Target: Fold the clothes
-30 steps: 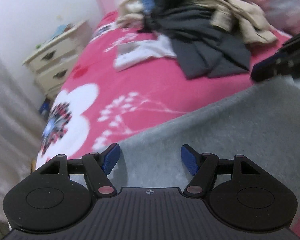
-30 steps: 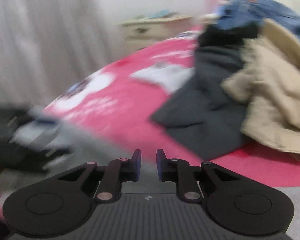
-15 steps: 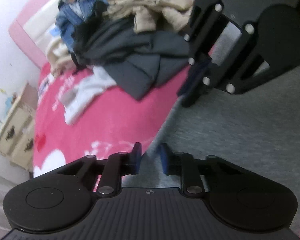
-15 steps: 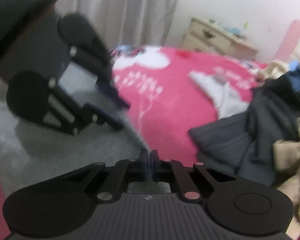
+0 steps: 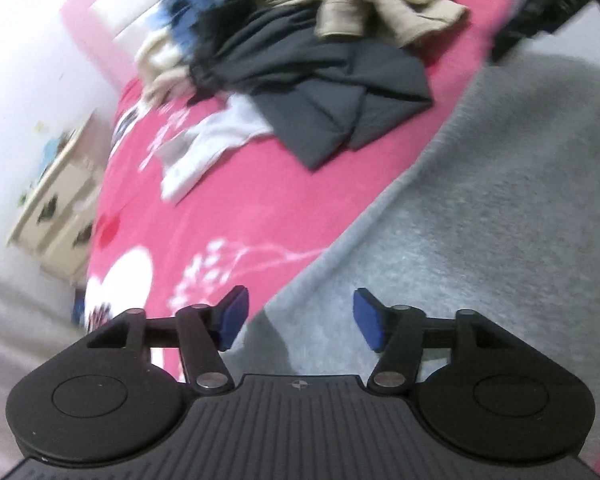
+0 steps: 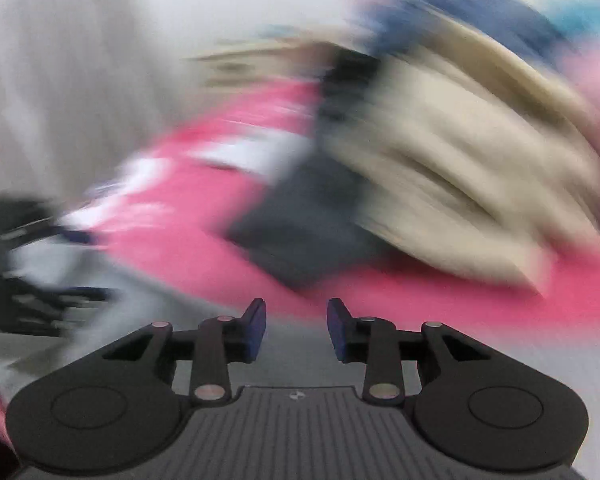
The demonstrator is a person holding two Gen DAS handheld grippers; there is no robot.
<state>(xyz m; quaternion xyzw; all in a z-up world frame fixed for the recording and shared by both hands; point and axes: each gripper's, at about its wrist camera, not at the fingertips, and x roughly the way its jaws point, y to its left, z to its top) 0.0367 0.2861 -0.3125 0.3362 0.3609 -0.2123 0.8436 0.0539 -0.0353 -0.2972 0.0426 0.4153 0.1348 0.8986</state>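
Left hand-held gripper (image 5: 300, 320) jaws opening, nothing gripped, over grey garment (image 5: 480, 220) edge on the pink bed (image 5: 240, 208). Right hand-held gripper (image 6: 296, 330) jaws opening too, nothing between them, view motion-blurred. Clothes pile: dark grey piece (image 5: 332, 92) at 12 o'clock, beige (image 5: 380, 4) at 1, white (image 5: 208, 148) at 11.

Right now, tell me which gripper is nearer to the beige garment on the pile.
Right, as far as the blur allows. The right gripper, jaws opening and empty, has the beige garment large just ahead. The left gripper, jaws opening, hangs over the grey cloth, the garment far across the bed.
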